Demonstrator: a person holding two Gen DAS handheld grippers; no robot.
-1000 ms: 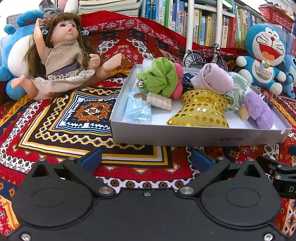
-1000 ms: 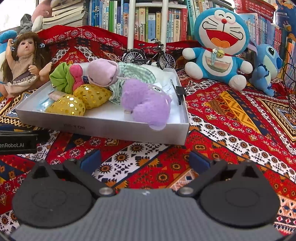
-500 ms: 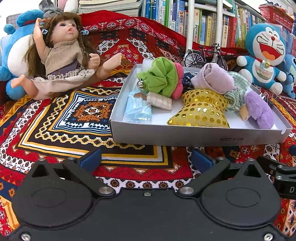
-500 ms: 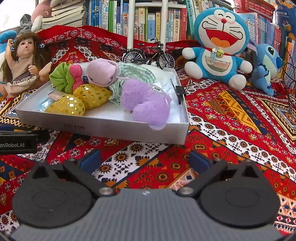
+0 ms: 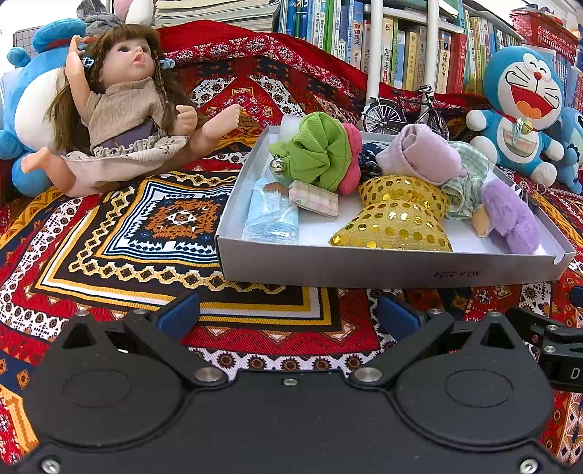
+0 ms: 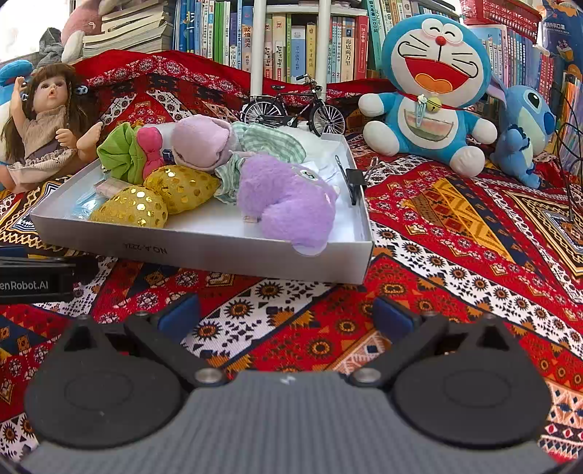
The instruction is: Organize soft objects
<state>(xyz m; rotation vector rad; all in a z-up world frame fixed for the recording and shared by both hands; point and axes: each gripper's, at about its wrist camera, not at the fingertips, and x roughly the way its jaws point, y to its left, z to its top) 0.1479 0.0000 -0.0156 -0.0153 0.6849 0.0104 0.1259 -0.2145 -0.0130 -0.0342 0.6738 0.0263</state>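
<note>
A shallow white box [image 5: 382, 264] [image 6: 204, 251] lies on the patterned cloth and holds several soft things: a green and pink cloth bundle [image 5: 320, 153], a gold sequin pouch [image 5: 393, 218] [image 6: 145, 202], a lilac sock roll [image 5: 422, 155], a striped green cloth [image 6: 269, 142], a purple plush [image 5: 508, 215] [image 6: 288, 204] and a blue packet [image 5: 271, 217]. My left gripper [image 5: 288, 315] hovers open in front of the box's near wall, holding nothing. The right gripper [image 6: 286, 313] is open too, short of the box's near right corner, and holds nothing.
A doll [image 5: 124, 120] [image 6: 43, 120] lies left of the box. A model bicycle [image 6: 293, 107], a blue cat plush [image 6: 433, 84] [image 5: 521, 105], a smaller blue plush [image 6: 524, 131] and a bookshelf [image 6: 291, 32] stand behind. A binder clip [image 6: 353, 178] sits on the box's right rim.
</note>
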